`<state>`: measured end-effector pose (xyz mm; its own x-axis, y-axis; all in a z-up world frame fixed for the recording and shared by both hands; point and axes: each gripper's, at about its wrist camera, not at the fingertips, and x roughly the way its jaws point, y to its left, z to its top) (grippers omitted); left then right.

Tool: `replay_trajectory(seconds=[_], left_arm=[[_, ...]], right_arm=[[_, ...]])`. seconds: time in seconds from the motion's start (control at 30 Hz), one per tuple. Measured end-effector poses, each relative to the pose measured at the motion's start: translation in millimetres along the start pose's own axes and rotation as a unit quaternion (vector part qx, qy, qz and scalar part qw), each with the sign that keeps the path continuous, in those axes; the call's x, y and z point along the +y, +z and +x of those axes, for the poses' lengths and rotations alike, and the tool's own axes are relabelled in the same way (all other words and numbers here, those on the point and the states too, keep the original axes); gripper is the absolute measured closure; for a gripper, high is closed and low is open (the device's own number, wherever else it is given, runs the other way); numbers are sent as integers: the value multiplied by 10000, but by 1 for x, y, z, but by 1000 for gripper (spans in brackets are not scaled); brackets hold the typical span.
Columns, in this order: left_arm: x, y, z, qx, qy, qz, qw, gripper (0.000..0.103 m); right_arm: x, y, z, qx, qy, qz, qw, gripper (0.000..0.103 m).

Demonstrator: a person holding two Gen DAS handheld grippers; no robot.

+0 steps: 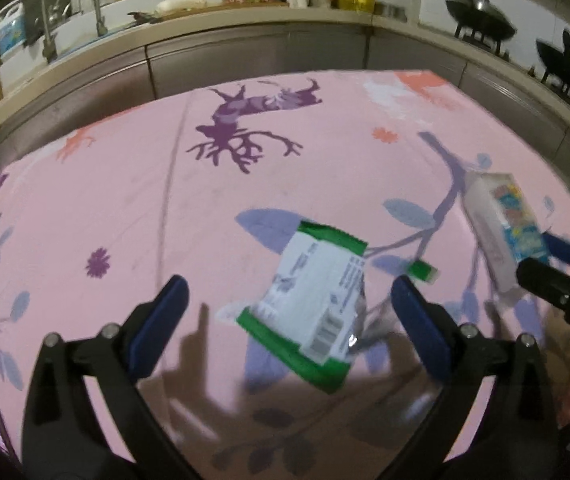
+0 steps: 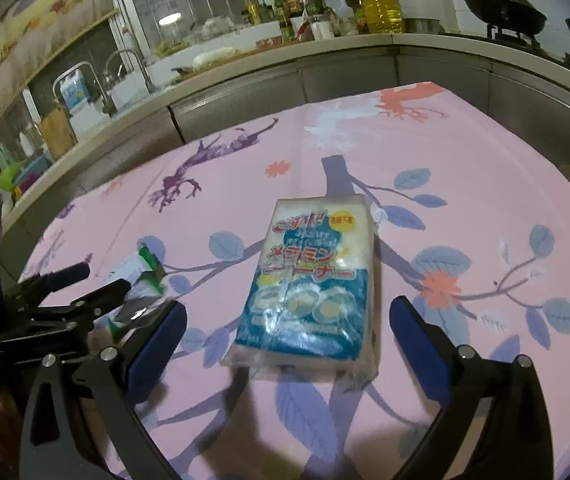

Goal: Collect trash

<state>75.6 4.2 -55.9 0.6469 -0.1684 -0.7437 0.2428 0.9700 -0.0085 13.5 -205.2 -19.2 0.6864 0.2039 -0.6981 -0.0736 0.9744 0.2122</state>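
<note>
On the pink, leaf-and-deer printed cloth covering the worktop [image 1: 125, 200] lie two pieces of trash. The left gripper [image 1: 289, 304] has its blue-padded fingers [image 1: 161, 320] spread wide, with an empty green-and-white wrapper [image 1: 313, 304] lying flat on the cloth between them, its barcode end nearest the camera; neither finger touches it. A small torn green scrap [image 1: 425, 271] lies just beside the wrapper, near the right-hand finger. The right gripper [image 2: 289, 340] also has its fingers [image 2: 421, 344] spread, and between them, resting on the cloth untouched, lies a blue-and-white packet of sponges [image 2: 309, 288] with Japanese lettering. In the right wrist view the left gripper shows at the left edge over the green wrapper. Behind the worktop runs a kitchen counter [image 2: 245, 64] with a sink tap [image 2: 129, 68], oil bottles [image 2: 379, 2] and a wok [image 2: 505, 8].
</note>
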Motion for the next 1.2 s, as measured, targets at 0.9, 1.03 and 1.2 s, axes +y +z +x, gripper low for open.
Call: replay_trajectory(seconds=[0.9,1.03,1.2], left_arm=[[-253,132,14,-41,-2101,1653,9636,75],[-320,155,29,55,-2392,1893,9523,75],[-392,173,52,118,-2512,2172,9432,75]], right_arm=[[-200,19,-99,-1145,-488,1363,9828,45],[-256,22,-120,-1306,-799,1671,9740,45],[-323,27,-128,-1316,-937,2133,9635,45]])
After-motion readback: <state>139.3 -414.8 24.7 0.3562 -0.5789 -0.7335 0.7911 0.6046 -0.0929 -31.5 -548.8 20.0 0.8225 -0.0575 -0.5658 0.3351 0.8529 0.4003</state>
